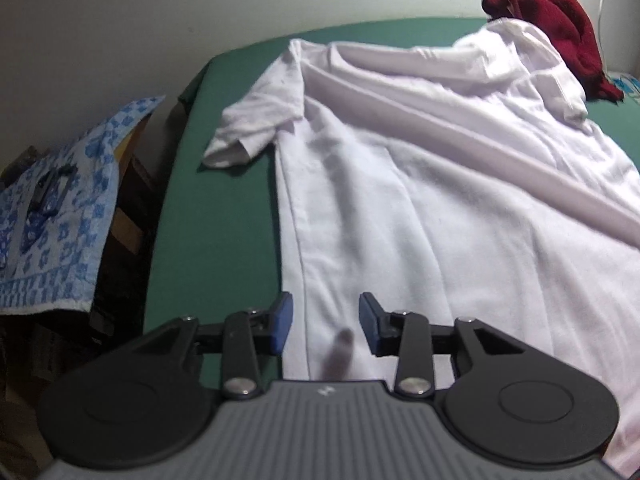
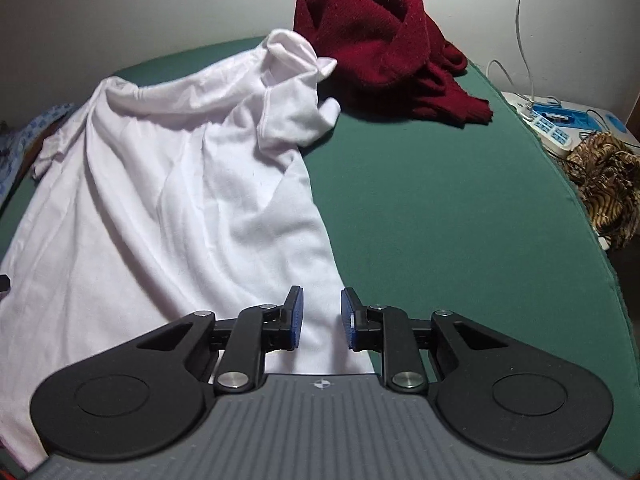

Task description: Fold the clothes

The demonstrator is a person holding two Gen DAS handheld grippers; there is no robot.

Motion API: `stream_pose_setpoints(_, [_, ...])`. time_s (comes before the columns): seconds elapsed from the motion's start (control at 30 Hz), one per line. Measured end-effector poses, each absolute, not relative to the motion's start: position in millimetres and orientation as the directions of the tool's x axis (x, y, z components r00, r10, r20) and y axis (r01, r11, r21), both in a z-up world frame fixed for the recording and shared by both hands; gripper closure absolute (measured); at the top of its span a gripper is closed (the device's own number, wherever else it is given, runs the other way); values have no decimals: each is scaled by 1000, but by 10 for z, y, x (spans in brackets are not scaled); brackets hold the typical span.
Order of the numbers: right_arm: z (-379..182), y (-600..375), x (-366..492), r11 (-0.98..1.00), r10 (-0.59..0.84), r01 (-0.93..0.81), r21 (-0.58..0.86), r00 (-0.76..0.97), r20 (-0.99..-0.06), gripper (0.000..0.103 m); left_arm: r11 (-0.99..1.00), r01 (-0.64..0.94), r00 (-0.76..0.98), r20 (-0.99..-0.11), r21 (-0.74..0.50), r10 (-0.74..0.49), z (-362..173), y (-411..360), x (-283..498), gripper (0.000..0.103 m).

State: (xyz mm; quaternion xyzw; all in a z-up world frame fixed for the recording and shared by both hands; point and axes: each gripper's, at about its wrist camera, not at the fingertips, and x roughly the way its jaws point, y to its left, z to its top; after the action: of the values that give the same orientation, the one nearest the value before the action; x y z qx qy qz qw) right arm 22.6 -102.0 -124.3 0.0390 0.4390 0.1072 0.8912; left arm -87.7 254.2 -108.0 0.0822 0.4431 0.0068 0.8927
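Note:
A white T-shirt [image 1: 440, 208] lies spread and wrinkled on the green table [image 1: 224, 168], collar end far, hem end near. My left gripper [image 1: 325, 322] is open over the shirt's near left edge, and nothing is held between its blue pads. In the right wrist view the same white T-shirt [image 2: 168, 200] fills the left half, one sleeve crumpled at the far end. My right gripper [image 2: 322, 318] stands open over the shirt's near right edge, where cloth meets the green table [image 2: 440, 208].
A dark red knitted garment [image 2: 384, 40] is heaped at the table's far end, touching the shirt's collar. A blue-patterned cloth [image 1: 60, 208] lies left of the table. A power strip with cables [image 2: 548, 116] and a tiger-print fabric [image 2: 604, 184] lie off the right edge.

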Motion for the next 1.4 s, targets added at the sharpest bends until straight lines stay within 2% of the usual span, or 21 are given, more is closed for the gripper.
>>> stream_pose_setpoints(0.07, [-1209, -1050, 367, 974, 226, -158, 164, 596, -770, 76, 984, 25, 665, -738, 179, 117, -858, 2481, -651, 54])
stream_pose_setpoints(0.13, [-1196, -1062, 604, 974, 225, -144, 173, 603, -765, 74, 981, -19, 714, -683, 195, 150, -702, 2410, -395, 22])
stream_pose_setpoints(0.17, [-1207, -1054, 797, 975, 222, -126, 184, 608, -762, 73, 980, -25, 707, -690, 196, 156, -740, 2388, -286, 17])
stream_pose_setpoints(0.2, [-1217, -1046, 990, 975, 220, -108, 195, 612, -759, 71, 980, -30, 700, -696, 196, 161, -779, 2366, -177, 19])
stream_pose_setpoints(0.27, [-1238, -1030, 1376, 973, 214, -72, 217, 622, -754, 59, 980, -41, 685, -708, 196, 171, -856, 2323, 41, 33])
stream_pose_setpoints(0.3, [-1264, -1035, 1543, 972, 210, -53, 227, 624, -753, 58, 979, -47, 677, -715, 197, 176, -895, 2301, 150, 40])
stream_pose_setpoints(0.33, [-1297, -1039, 1686, 972, 204, -38, 233, 629, -750, 58, 979, -52, 669, -721, 197, 181, -933, 2279, 259, 42])
stream_pose_setpoints(0.43, [-1469, -1026, 2023, 970, 198, -7, 242, 600, -775, 58, 975, -61, 638, -744, 212, 201, -1096, 2219, 455, 42])
stream_pose_setpoints(0.5, [-1419, -1038, 2056, 965, 213, -17, 262, 637, -741, 95, 968, -61, 615, -755, 243, 228, -1221, 2198, 438, 42])
stream_pose_setpoints(0.53, [-1298, -1060, 1992, 966, 207, -31, 258, 696, -687, 100, 964, -62, 607, -757, 258, 241, -1270, 2196, 418, 40])
stream_pose_setpoints(0.57, [-1165, -1085, 1915, 968, 194, -44, 249, 758, -622, 100, 963, -59, 603, -759, 263, 245, -1303, 2204, 393, 39])
stream_pose_setpoints(0.6, [-1094, -1100, 1865, 974, 176, -50, 220, 780, -601, 100, 962, -58, 600, -760, 267, 248, -1334, 2212, 368, 38])
stream_pose_setpoints(0.63, [-1039, -1113, 1821, 981, 156, -54, 185, 791, -591, 94, 961, -60, 602, -758, 270, 251, -1357, 2221, 344, 36])
stream_pose_setpoints(0.67, [-985, -1125, 1778, 987, 136, -58, 151, 803, -581, 82, 960, -62, 604, -755, 273, 254, -1381, 2230, 320, 34])
stream_pose_setpoints(0.7, [-930, -1138, 1735, 991, 116, -61, 116, 814, -569, 78, 959, -64, 606, -753, 276, 257, -1405, 2240, 297, 31])
stream_pose_setpoints(0.73, [-950, -1158, 1730, 991, 125, -78, 105, 790, -600, 80, 958, -67, 609, -749, 280, 262, -1424, 2247, 275, 27])
stream_pose_setpoints(0.8, [-1069, -1155, 1751, 996, 90, -81, 46, 728, -680, 81, 957, -72, 617, -741, 282, 265, -1430, 2250, 253, 26])
stream_pose_setpoints(0.9, [-1276, -1157, 1933, 994, 64, -107, -11, 664, -745, 82, 963, -87, 620, -743, 255, 253, -1438, 2286, 257, 23])
stream_pose_setpoints(1.1, [-1299, -1232, 2699, 996, 85, -32, 84, 640, -764, 87, 968, -81, 616, -752, 237, 235, -1438, 2287, 284, 23])
stream_pose_setpoints(1.23, [-1288, -1251, 3182, 999, -27, 51, 14, 714, -699, 87, 971, -55, 631, -746, 232, 215, -1416, 2206, 294, 24])
stream_pose_setpoints(1.4, [-1197, -1338, 3254, 992, 39, 57, 108, 689, -723, 83, 968, -79, 677, -700, 238, 227, -1253, 2196, 392, 24])
